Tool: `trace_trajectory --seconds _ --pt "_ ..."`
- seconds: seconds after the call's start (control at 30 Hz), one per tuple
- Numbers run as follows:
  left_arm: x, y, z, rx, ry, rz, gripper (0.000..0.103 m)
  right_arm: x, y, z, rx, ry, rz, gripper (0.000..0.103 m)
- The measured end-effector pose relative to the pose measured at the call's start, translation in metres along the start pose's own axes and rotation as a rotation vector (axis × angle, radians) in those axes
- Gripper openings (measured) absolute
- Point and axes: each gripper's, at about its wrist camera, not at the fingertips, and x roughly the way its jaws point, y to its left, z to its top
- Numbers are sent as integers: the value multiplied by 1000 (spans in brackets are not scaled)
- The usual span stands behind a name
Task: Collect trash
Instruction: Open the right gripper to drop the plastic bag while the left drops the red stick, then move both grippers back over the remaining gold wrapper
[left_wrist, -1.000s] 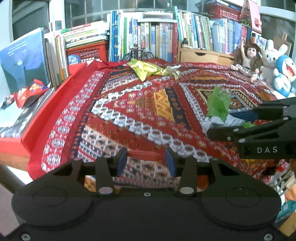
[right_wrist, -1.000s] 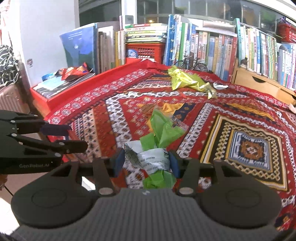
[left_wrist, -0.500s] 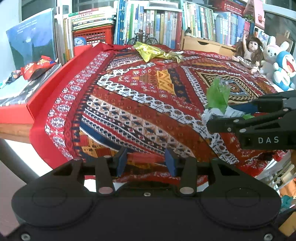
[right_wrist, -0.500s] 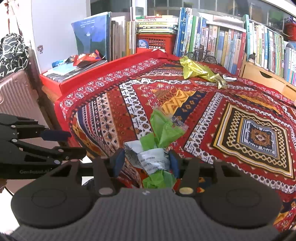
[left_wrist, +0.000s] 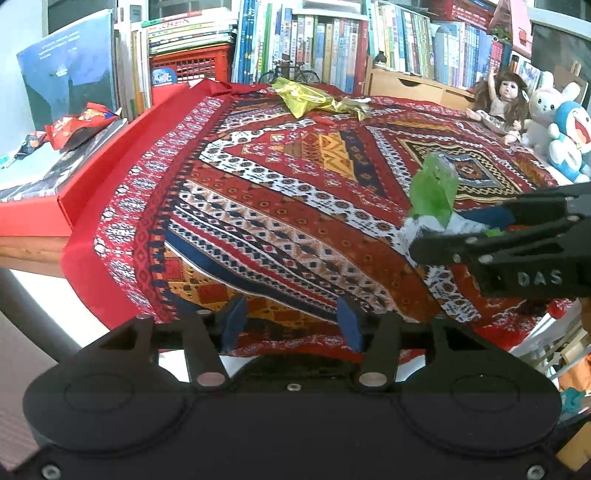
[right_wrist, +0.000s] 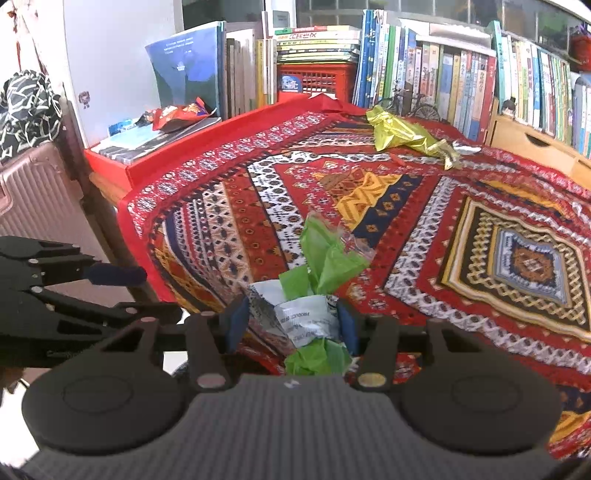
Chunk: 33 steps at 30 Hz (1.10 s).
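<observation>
My right gripper (right_wrist: 291, 325) is shut on a crumpled green and white wrapper (right_wrist: 325, 258), held just above the patterned red tablecloth (right_wrist: 229, 206) near its front edge. The left wrist view shows that gripper (left_wrist: 443, 234) at the right, with the green wrapper (left_wrist: 432, 192) sticking up from it. My left gripper (left_wrist: 291, 323) is open and holds nothing, hanging just off the table's front edge; in the right wrist view it (right_wrist: 157, 293) is at the left. A yellow foil wrapper (left_wrist: 310, 98) lies at the back of the cloth. A red snack bag (left_wrist: 79, 123) rests on books at the left.
Rows of books (left_wrist: 325, 44) and a red crate (left_wrist: 188, 66) line the back. A doll (left_wrist: 498, 99) and plush toys (left_wrist: 565, 136) sit at the back right beside a wooden drawer box (left_wrist: 410, 85). A pink suitcase (right_wrist: 37, 192) stands left of the table.
A red strip held between my left fingers in both earlier frames is gone and those fingers have spread. Both grippers have drawn back toward the front edge, the right still gripping its wrapper.
</observation>
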Motion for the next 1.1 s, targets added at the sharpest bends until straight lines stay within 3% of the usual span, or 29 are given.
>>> trace_trajectory --seconds 0.13,0.27,0.3,0.47,0.53,0.73,0.87,1.1 --pt "2 13 2 -23 1 36 55 1 14 -3 -44 8 35 56" --pt "0 30 6 -77 -20 71 76 3 27 -5 -73 26 82 56" --pt "-1 35 7 -87 -26 73 76 3 29 -7 -77 33 91 57" --pt "-1 45 9 -104 -22 92 83 0 37 -10 -99 32 112 74" --pt "-2 45 9 -108 -21 95 84 -2 38 -9 -105 25 99 88" --pt "2 33 11 -77 -17 85 88 -6 34 -7 -110 4 37 103" --pt "4 26 17 -51 -31 90 97 -10 26 -6 -94 -25 -9 103" --pt "8 21 36 -54 -56 74 101 -20 14 6 -107 -54 -81 103"
